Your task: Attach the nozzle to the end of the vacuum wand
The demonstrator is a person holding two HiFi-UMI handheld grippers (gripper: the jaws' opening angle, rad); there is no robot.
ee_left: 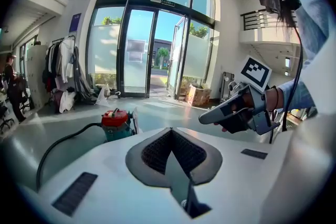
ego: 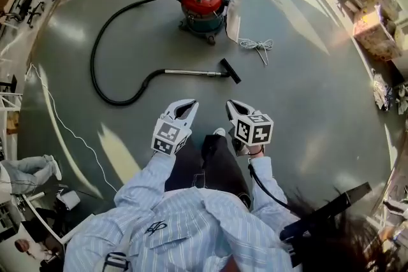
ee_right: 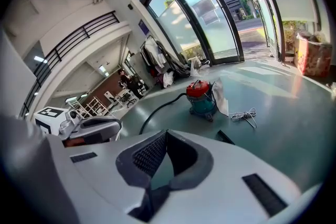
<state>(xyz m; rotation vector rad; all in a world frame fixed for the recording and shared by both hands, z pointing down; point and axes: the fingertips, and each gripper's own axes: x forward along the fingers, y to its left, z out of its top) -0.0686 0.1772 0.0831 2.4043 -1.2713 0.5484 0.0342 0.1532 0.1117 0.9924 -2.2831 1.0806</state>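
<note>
A red and teal vacuum canister (ego: 203, 6) stands on the grey floor, and its black hose (ego: 95, 67) loops left and round to a metal wand (ego: 191, 72). The black nozzle (ego: 230, 71) sits at the wand's right end, touching it. Both grippers are held up in front of the person, well above the floor and apart from the vacuum. My left gripper (ego: 185, 110) is shut and holds nothing. My right gripper (ego: 234, 108) is shut and empty as well. The canister (ee_left: 115, 122) also shows in the left gripper view, and the canister (ee_right: 201, 97) and nozzle (ee_right: 226, 137) in the right gripper view.
A coiled white cord (ego: 256, 46) lies right of the canister. A thin white cable (ego: 64, 124) runs along the floor at the left. Cardboard boxes (ego: 373, 32) stand at the right edge. Glass doors (ee_left: 152, 50) and a clothes rack (ee_left: 65, 73) are beyond the vacuum.
</note>
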